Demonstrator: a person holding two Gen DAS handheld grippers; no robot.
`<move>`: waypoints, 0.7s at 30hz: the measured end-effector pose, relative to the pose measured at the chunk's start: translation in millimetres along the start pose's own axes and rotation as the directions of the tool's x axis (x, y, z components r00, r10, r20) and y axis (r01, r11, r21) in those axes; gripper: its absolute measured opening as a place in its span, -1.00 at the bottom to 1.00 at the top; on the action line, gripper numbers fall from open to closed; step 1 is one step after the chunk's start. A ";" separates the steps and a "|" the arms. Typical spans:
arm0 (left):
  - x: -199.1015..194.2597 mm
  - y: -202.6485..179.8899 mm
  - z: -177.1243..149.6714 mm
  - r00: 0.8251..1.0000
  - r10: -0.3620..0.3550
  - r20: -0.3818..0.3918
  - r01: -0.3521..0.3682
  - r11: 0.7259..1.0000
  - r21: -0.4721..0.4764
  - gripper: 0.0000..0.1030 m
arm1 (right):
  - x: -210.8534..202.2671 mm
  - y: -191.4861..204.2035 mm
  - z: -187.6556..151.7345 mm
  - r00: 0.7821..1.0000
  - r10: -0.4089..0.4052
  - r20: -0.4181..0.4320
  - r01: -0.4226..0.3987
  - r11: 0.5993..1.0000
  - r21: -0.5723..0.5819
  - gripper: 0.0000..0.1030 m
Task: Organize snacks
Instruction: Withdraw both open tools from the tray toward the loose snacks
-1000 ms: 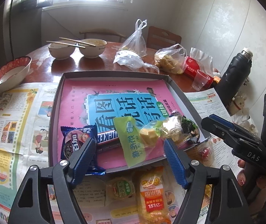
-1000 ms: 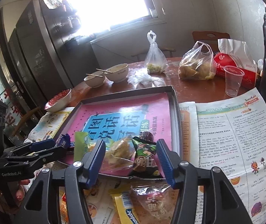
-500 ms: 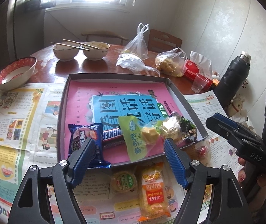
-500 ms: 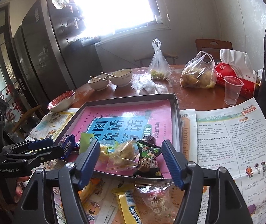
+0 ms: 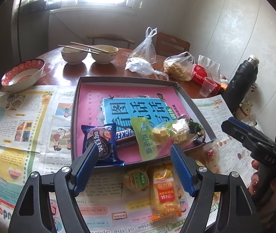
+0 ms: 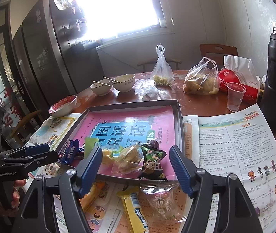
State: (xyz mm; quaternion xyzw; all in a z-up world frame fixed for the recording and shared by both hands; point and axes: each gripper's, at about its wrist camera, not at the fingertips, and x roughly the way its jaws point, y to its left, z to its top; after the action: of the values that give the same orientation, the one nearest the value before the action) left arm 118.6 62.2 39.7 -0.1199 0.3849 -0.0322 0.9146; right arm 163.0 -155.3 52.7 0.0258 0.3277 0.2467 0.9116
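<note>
Both grippers, left (image 5: 133, 160) and right (image 6: 135, 164), hung wide open, empty. Several snacks lay in tray (image 5: 75, 116); orange cake pack (image 5: 163, 189) outside on newspaper (image 5: 21, 124). Looked light, soft, crinkly; best pinched across the middle.

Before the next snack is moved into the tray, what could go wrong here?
1. The snacks already in the tray crowd its near edge; the Oreo pack overhangs the rim and could be knocked out.
2. The clear-wrapped candy lies against the yellow pack, so the open right gripper might catch both.
3. The open left gripper could pinch the newspaper under the orange-yellow pack.
</note>
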 end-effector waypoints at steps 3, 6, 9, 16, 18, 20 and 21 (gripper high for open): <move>-0.7 1.7 -2.3 1.000 0.002 -0.007 -0.002 1.000 -0.003 0.50 | -2.5 1.1 -0.5 1.000 -0.008 0.003 0.008 1.000 0.000 0.42; -1.3 3.3 -5.1 1.000 0.002 -0.014 -0.002 1.000 -0.006 0.50 | -5.2 1.8 -1.5 1.000 -0.014 0.004 0.014 1.000 -0.001 0.43; -1.8 3.2 -7.7 1.000 0.002 -0.020 -0.002 1.000 -0.003 0.50 | -7.4 1.9 -2.2 1.000 -0.021 0.004 0.021 1.000 -0.001 0.43; 1.2 3.3 -13.2 0.999 0.012 -0.045 -0.012 1.000 0.011 0.50 | -9.0 0.2 -8.0 0.998 -0.059 -0.011 0.059 0.998 -0.009 0.44; 3.5 4.1 -15.1 0.998 0.013 -0.055 -0.012 1.000 0.011 0.50 | -9.1 -1.3 -9.7 0.998 -0.066 -0.017 0.066 0.998 -0.007 0.44; 5.2 4.8 -17.8 0.998 0.010 -0.064 -0.010 1.000 0.009 0.50 | -9.3 -2.6 -11.7 0.997 -0.074 -0.022 0.074 0.997 -0.007 0.44; 5.9 5.3 -18.8 0.998 0.008 -0.068 -0.008 1.000 0.009 0.50 | -9.1 -2.8 -12.2 0.997 -0.079 -0.023 0.078 0.997 -0.008 0.44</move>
State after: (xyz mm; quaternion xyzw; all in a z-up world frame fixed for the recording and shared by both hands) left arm 109.3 62.8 21.6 -0.1134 0.4163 -0.0341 0.9015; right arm 150.7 -163.4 47.9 0.0068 0.3383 0.2121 0.9168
